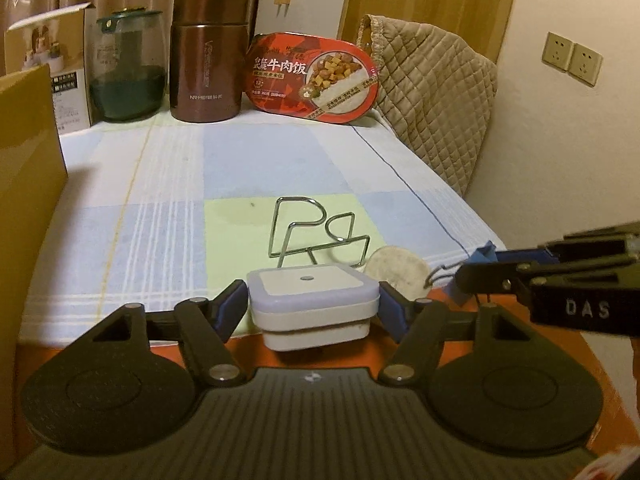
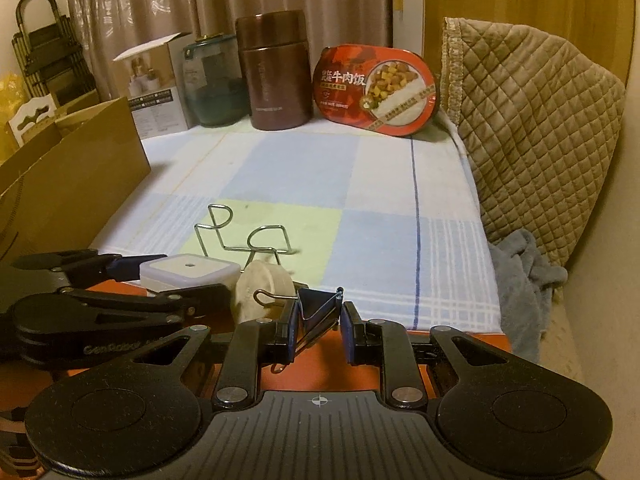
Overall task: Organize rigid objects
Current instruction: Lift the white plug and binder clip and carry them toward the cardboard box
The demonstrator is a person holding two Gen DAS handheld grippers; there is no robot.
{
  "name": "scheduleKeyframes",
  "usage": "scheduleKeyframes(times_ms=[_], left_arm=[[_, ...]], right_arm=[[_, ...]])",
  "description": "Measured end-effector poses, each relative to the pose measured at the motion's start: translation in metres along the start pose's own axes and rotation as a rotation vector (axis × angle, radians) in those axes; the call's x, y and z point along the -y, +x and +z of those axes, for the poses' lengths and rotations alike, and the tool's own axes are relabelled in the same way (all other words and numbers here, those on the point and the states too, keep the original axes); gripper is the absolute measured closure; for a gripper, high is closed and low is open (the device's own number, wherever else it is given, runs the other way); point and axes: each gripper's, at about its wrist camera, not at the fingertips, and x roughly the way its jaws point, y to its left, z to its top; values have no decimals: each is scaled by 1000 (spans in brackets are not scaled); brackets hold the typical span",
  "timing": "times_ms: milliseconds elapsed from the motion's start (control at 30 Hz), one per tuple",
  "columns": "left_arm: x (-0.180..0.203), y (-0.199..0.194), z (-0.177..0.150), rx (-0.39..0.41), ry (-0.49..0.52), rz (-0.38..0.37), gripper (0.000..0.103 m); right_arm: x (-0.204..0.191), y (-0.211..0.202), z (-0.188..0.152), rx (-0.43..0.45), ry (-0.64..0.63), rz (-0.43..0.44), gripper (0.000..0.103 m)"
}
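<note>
A white square box (image 1: 314, 300) with a small dot on its lid sits between the blue pads of my left gripper (image 1: 313, 306), and both pads touch its sides; it hangs over the table's orange front edge (image 1: 460, 322). In the right wrist view the same box (image 2: 188, 270) shows at the left, held in the left gripper (image 2: 188, 280). My right gripper (image 2: 318, 320) is shut on a blue binder clip (image 2: 318, 308) whose wire handle sticks out. A bent wire stand (image 1: 316, 236) and a round white disc (image 1: 396, 272) lie just beyond on the checked cloth.
A cardboard box (image 2: 72, 184) stands along the left. At the back are a white carton (image 2: 156, 80), a glass jar (image 2: 210, 80), a brown flask (image 2: 276, 72) and a red meal tray (image 2: 376, 92). A quilted cover (image 2: 532, 140) is at the right.
</note>
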Motion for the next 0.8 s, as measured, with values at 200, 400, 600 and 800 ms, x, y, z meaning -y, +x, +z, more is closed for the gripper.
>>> scheduleKeyframes(times_ms=[200, 400, 600, 800], left_arm=[[-5, -29, -17, -18, 30, -2, 41], [-8, -71, -41, -23, 90, -8, 41], [-13, -116, -51, -8, 95, -12, 41], [-16, -166, -48, 52, 104, -8, 41]], right_arm=[[-4, -5, 2, 8, 17, 4, 85], [-19, -19, 3, 11, 21, 4, 85], [-49, -51, 4, 38, 6, 29, 85], [-87, -90, 0, 84, -18, 44, 85]])
